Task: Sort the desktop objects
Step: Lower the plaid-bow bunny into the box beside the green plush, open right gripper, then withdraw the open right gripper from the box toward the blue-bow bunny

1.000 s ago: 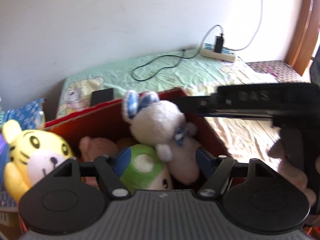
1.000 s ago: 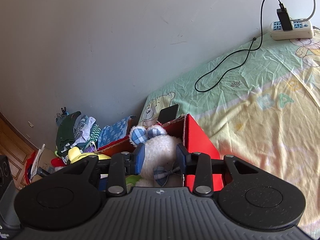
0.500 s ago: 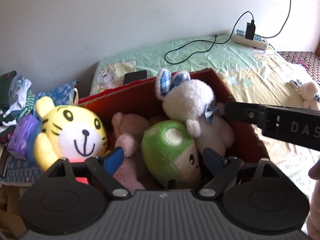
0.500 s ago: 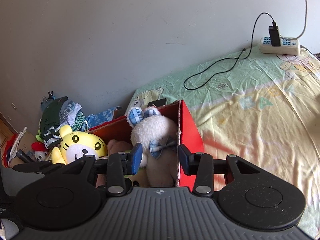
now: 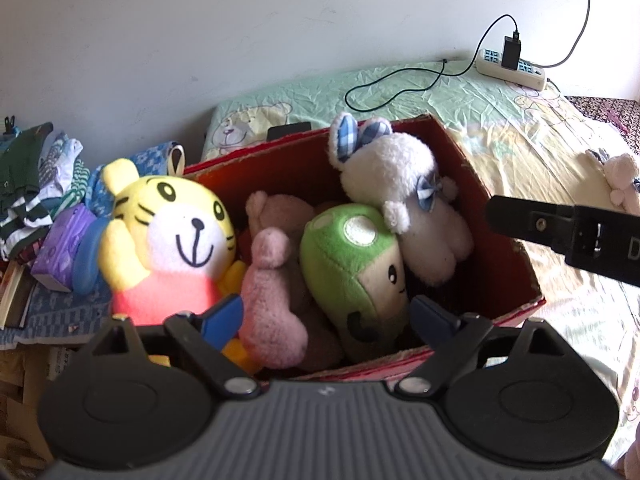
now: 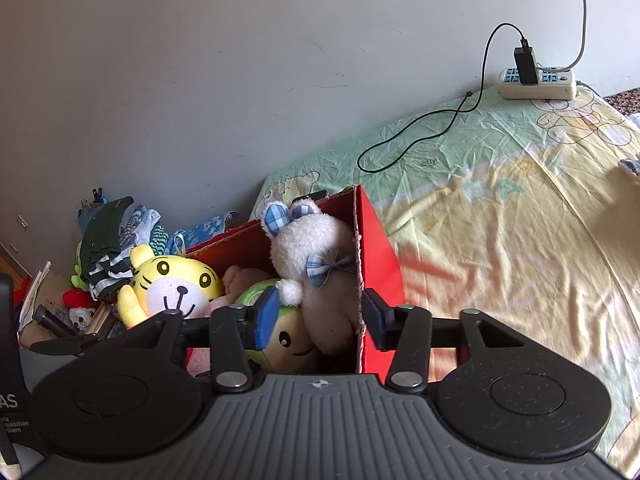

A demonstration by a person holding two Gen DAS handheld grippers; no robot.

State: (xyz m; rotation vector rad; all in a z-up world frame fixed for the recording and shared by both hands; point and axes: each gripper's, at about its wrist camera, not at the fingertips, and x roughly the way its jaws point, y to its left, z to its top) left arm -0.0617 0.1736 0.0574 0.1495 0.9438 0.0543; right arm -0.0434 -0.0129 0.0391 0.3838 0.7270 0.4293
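A red cardboard box (image 5: 496, 240) on the bed holds a yellow tiger plush (image 5: 172, 236), a pink plush (image 5: 268, 300), a green mushroom plush (image 5: 352, 264) and a white bunny (image 5: 400, 196). My left gripper (image 5: 326, 316) hovers over the box's near edge. Its jaws are opening, and the pink and green plushes lie below without touching the pads. My right gripper (image 6: 320, 316) stands at the box's right wall (image 6: 376, 240). Its jaws are also opening, with the white bunny (image 6: 312, 248) just beyond them, untouched. The right gripper's black body (image 5: 560, 228) juts in from the right.
Another pale plush (image 5: 620, 176) lies on the bedsheet (image 6: 500, 220) at the right. A power strip (image 6: 536, 84) with a black cable and a dark phone (image 5: 288, 132) sit near the wall. Folded clothes (image 6: 108, 236) and clutter are piled left of the box.
Both pairs of jaws have widened. The right pads have spread away from the white bunny, which stays in the box. Both views have drawn back, showing more of the box.
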